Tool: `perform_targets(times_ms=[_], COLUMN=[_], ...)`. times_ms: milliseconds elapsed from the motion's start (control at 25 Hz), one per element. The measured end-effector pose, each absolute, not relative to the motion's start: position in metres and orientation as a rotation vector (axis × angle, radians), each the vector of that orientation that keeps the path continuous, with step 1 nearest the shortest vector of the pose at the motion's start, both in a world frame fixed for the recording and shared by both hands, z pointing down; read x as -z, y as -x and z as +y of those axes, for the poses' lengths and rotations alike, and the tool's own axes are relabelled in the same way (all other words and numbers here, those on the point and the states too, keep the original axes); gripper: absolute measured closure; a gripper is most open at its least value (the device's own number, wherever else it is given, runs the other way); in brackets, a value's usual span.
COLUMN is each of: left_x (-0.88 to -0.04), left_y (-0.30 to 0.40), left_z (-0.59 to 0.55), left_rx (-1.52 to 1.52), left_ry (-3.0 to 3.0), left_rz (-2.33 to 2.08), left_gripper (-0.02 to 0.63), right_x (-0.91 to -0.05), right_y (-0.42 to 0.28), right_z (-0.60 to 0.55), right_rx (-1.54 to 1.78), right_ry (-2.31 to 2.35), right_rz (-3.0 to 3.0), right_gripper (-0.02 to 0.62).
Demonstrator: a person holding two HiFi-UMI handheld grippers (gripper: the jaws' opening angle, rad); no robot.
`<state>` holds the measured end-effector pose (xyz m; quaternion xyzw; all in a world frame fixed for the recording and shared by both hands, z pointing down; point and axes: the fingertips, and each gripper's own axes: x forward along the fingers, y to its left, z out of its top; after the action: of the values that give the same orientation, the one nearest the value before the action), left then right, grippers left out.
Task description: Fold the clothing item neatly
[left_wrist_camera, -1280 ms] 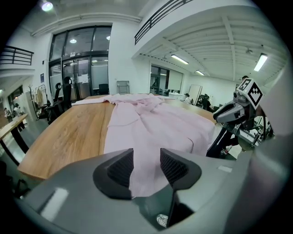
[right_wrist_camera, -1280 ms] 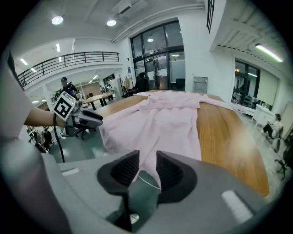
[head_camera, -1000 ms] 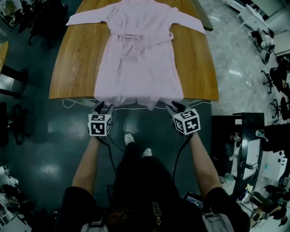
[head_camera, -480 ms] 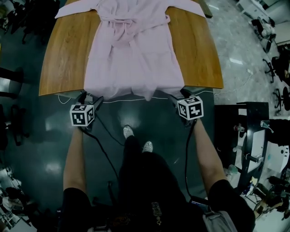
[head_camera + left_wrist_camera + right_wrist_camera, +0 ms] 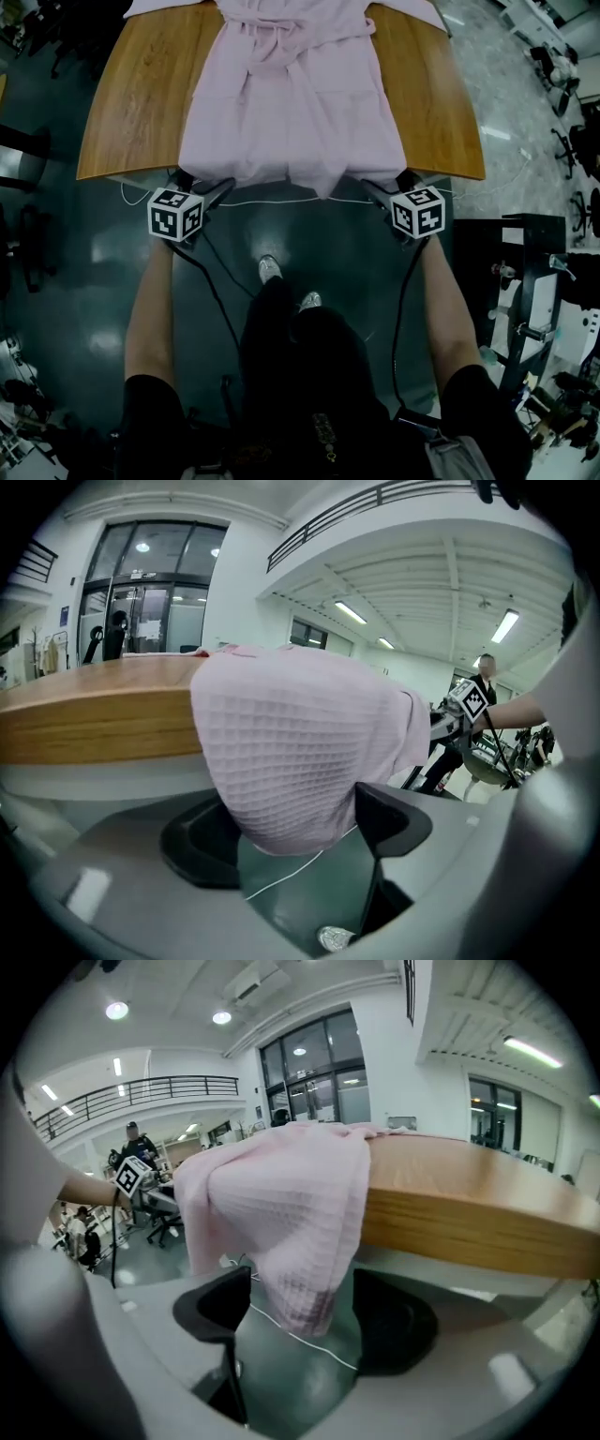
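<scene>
Your left tool stands wide open, its jaws having just spread. The left hem corner of the robe hangs between them, and neither pad presses on it. I'd judge you should push in a little deeper before closing. That way you bite the cloth above the stitched edge and not the tip alone.

Over on the right, your right tool is in the same state. Its jaws have just opened and stand apart, with the right hem corner dangling between them, ungripped. Close both tools together and raise them level, or the hem is likely to skew as you carry it up the table.

The robe is pale pink with a waffle weave. It lies flat along the wooden table, front up as far as I can tell, its belt tied at the waist. The hem drapes over the near edge and sags lowest near the middle, where the front panels meet.
</scene>
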<state>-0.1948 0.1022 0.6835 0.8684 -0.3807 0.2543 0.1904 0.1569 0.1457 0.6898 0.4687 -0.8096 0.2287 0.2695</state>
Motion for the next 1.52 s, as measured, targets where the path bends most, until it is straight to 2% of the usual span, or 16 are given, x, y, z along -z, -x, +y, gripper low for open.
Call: perform_targets(times_ms=[40,80,160,240,320,360,600,920,1280,1520], left_x=[-0.683,-0.682,-0.682,-0.682,-0.676,-0.671,-0.624,-0.518,-0.441,-0.411], left_y=[0.196,0.197,0.196,0.195,0.196,0.196,0.196,0.189,0.163,0.147], left_z=[0.104,0.106,0.116,0.125,0.134,0.140,0.178,0.179,0.131,0.060], left_rx=[-0.704,-0.708,-0.736,-0.750,-0.739,-0.728,-0.664,-0.575,-0.542,-0.524], left_ry=[-2.459,-2.481,-2.514,-2.511,-2.490,-2.479,-2.439,-2.480,-2.575,-2.683], left_rz=[-1.073,-1.076,-1.075,-1.079,-1.096,-1.103,-1.105,-1.160,-1.180,-1.119], left_gripper=[0.253,0.308,0.413,0.494,0.567,0.582,0.586,0.583,0.582,0.581], right_x=[-0.691,-0.692,-0.692,-0.689,-0.682,-0.677,-0.629,-0.534,-0.449,-0.419], right_y=[-0.155,-0.155,-0.158,-0.158,-0.155,-0.152,-0.142,-0.142,-0.136,-0.131], right_z=[0.150,0.154,0.164,0.172,0.180,0.184,0.213,0.204,0.154,0.095], right_rx=[-0.604,-0.581,-0.533,-0.506,-0.491,-0.490,-0.545,-0.545,-0.416,-0.352], right_ry=[-1.232,-1.206,-1.186,-1.181,-1.166,-1.159,-1.127,-1.157,-1.221,-1.299], right_rz=[-2.197,-2.201,-2.187,-2.181,-2.184,-2.187,-2.248,-2.360,-2.445,-2.436], right_gripper=[0.252,0.285,0.444,0.530,0.577,0.578,0.578,0.578,0.578,0.578])
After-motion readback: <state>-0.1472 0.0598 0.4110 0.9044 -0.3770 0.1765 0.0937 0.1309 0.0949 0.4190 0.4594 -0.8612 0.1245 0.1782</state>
